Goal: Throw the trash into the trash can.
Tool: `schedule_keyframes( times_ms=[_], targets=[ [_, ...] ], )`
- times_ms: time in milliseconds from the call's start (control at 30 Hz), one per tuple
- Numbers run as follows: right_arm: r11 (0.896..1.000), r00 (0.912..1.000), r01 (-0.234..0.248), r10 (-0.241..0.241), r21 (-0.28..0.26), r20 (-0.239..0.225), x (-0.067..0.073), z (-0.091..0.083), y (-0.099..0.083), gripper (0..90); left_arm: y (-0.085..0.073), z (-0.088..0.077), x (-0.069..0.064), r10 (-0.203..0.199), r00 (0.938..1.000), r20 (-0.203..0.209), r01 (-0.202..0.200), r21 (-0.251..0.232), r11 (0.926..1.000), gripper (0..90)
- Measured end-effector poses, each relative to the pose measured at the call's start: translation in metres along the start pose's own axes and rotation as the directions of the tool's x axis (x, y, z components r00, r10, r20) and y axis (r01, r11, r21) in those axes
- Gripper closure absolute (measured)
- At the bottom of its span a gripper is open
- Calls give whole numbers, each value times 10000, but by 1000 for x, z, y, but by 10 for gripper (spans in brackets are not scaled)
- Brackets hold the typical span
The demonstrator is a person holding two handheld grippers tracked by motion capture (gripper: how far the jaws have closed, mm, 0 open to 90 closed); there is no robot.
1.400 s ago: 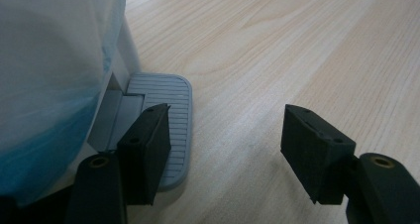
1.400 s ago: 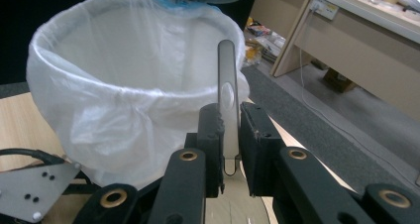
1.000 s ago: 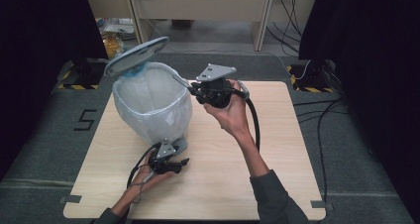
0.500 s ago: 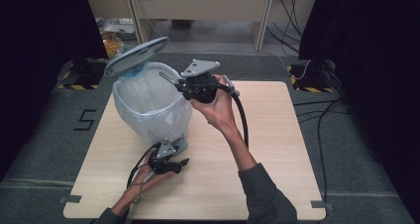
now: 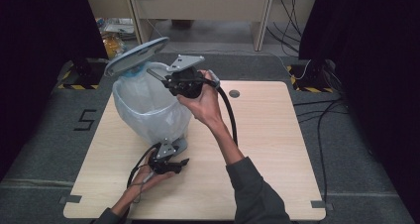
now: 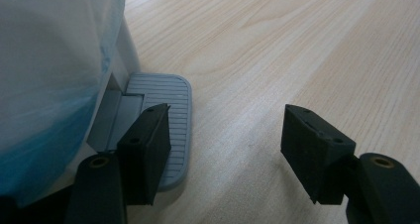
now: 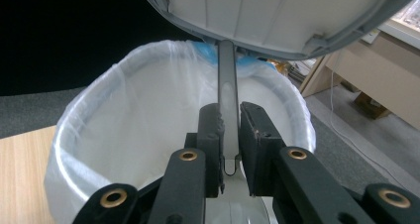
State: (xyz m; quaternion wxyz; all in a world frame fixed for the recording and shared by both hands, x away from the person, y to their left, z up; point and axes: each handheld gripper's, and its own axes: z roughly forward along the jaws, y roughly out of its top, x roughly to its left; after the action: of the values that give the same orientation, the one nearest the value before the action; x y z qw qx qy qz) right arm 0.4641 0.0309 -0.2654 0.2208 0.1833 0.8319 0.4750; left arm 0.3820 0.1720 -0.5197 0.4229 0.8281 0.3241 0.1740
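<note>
- Now your right gripper [image 5: 159, 76] has travelled from over the middle of the table toward the far-left part, and it sits above the open mouth of the pedal bin [image 5: 148, 110], just under the raised lid [image 5: 136, 56]. A second ago it was well short of the rim.
- That move, as I judge it, puts the load over the drop zone: the thing you carry looks ready to go into the white liner bag [image 7: 143, 110].
- Your right jaws are clenched on a slim grey utensil handle [image 7: 227, 95]. In the right gripper view the handle runs straight up between the two black pads [image 7: 210, 135], touching both, and its far end points at the underside of the lid. Its lower end, with a small loop-shaped slot, sits just below the pads; I cannot tell what kind of utensil it is.
- Your left gripper [image 5: 182, 162] has not shifted: it rests low near the near edge of the table, at the foot of the bin.
- Its jaws stand wide apart, grasping nothing. In the left gripper view one pad [image 6: 146, 149] lies on the ribbed grey foot pedal [image 6: 166, 120], and the other pad hangs over bare wood [image 6: 297, 45], well apart from it.
- With the lid up and that pad on the pedal, I judge you are holding the bin open.
</note>
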Motion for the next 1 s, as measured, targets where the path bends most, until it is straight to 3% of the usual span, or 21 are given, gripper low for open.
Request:
schedule_keyframes(
  times_ms=[633, 1000],
  targets=[
    [9993, 9991, -252, 242, -275, -357, 7, 30, 13, 797, 0, 0, 1, 59, 10000, -7, -59, -49, 10000, 357],
    [9993, 9982, -335, 327, -157, -501, 11, 45, 14, 795, 0, 0, 1, 57, 10000, 34, -57, -35, 10000, 357]
  ],
)
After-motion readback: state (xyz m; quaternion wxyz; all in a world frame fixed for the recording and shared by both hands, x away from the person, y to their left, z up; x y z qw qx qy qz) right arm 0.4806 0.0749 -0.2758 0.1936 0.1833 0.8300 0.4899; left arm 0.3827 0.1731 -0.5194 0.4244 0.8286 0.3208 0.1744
